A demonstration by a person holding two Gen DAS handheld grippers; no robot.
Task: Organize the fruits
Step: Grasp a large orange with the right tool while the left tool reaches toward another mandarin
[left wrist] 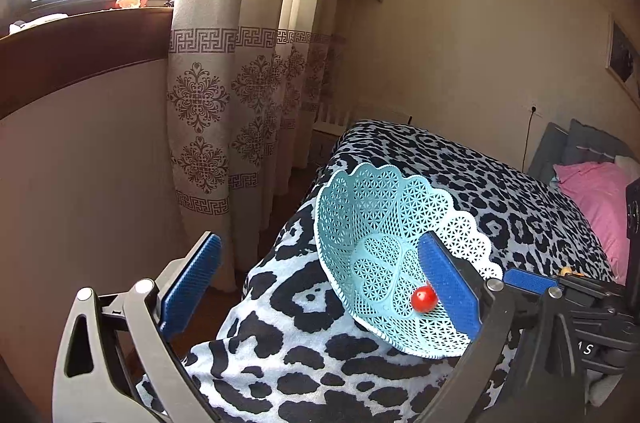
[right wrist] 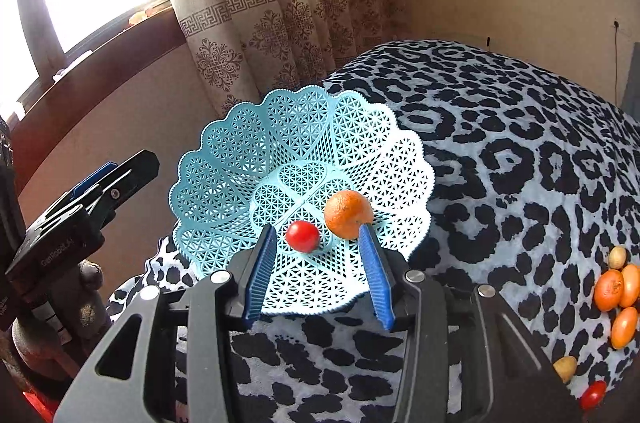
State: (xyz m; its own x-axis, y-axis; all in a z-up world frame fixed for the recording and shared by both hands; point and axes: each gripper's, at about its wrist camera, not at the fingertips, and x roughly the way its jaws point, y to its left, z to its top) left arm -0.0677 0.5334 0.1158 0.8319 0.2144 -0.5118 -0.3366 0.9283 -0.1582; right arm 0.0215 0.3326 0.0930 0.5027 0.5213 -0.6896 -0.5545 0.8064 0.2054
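The right tongs [right wrist: 320, 259] are held apart over the near rim of the basket [right wrist: 224, 175], and nothing is clamped between them. An orange [right wrist: 347, 214] is seen just at the tip of the right-hand finger, resting inside the basket; whether the finger touches the fruit cannot be told. A cherry tomato [right wrist: 303, 236] lies beside the orange on the basket floor, between the two fingers in this view.

The left tongs [left wrist: 320, 287] are spread wide and carry nothing. One blue pad [left wrist: 448, 287] is placed in front of the basket's bowl, near the tomato, while the other is held well off to the side, clear of the basket. From the left wrist view the basket appears tilted, though no grip on its rim can be confirmed.

The basket is set on a bed covered with a leopard-print blanket [right wrist: 520, 151]. More fruit is left on the blanket well apart from the basket, at the right edge of the right wrist view: a loose fruit pile [right wrist: 618, 297] of orange and yellowish pieces.

The step in hand is judged to be the release of the orange into the basket. Next, the right tongs would need to be withdrawn, carried to the pile and closed gently on one piece.
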